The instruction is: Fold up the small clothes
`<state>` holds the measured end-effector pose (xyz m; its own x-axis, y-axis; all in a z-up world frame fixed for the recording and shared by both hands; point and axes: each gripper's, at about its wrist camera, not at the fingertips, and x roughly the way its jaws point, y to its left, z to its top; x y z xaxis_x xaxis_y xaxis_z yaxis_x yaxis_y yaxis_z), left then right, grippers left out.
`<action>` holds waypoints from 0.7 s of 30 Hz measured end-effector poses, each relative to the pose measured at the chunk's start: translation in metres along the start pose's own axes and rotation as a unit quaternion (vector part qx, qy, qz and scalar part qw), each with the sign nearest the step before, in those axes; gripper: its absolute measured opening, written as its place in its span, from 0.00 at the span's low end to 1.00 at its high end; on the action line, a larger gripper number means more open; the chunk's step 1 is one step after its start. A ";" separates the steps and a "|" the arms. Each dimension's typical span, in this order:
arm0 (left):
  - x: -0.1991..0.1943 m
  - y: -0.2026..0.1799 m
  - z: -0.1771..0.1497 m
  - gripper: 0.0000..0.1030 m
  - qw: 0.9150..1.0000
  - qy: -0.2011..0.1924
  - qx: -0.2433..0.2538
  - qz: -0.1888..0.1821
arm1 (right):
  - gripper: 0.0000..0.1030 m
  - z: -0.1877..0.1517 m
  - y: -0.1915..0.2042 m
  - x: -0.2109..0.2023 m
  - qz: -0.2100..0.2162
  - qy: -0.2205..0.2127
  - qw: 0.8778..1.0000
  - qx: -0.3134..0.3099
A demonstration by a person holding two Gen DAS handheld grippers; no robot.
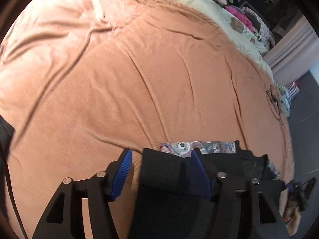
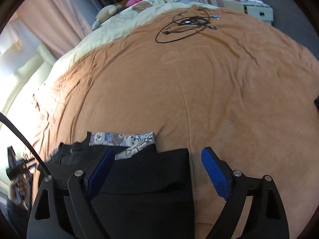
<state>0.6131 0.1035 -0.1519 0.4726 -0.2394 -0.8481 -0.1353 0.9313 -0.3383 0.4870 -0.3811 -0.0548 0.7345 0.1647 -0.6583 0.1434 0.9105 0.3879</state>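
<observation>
Left wrist view: left tongs point(image 1: 161, 172) stood apart, blue pads point(image 1: 122, 173) clear of the cloth. A black knit garment point(image 1: 165, 179) lay on the orange blanket point(image 1: 139, 79), its folded edge in the gap between the pads; neither pad pressed on it. Just beyond the black garment lay a patterned cloth point(image 1: 199, 146) with cartoon prints, partly covered by it. At the far right edge of the blanket lay a tangle of dark cable point(image 1: 274, 99).

Right wrist view: right tongs point(image 2: 159, 171) stood wide apart. The black knit garment point(image 2: 151, 171) lay between the pads, nearer the left one; the right pad point(image 2: 215, 175) stood over bare blanket point(image 2: 219, 89). Whether the left pad touched the fabric could not be told. The patterned cloth point(image 2: 123, 138) showed just beyond the black garment. A coiled black cable point(image 2: 185, 25) lay well beyond both, near the blanket's far edge, beside the cream quilt point(image 2: 119, 23).
</observation>
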 end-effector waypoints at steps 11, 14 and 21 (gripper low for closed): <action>0.008 -0.020 -0.043 0.63 0.981 0.082 0.162 0.075 | 0.85 -0.032 0.054 -0.014 -0.079 0.074 0.984 -0.139; 0.025 -0.020 -0.054 0.63 0.972 0.106 0.182 0.106 | 0.85 -0.035 0.062 -0.006 -0.108 0.091 0.978 -0.152; 0.048 -0.028 -0.043 0.70 0.965 0.085 0.206 0.137 | 0.85 -0.019 0.063 0.022 -0.135 0.097 0.977 -0.136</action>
<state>0.6023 0.0541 -0.2008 0.3137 0.0216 -0.9493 0.1398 0.9878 0.0686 0.4996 -0.3129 -0.0573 0.5505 -0.0496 -0.8333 0.1126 0.9935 0.0153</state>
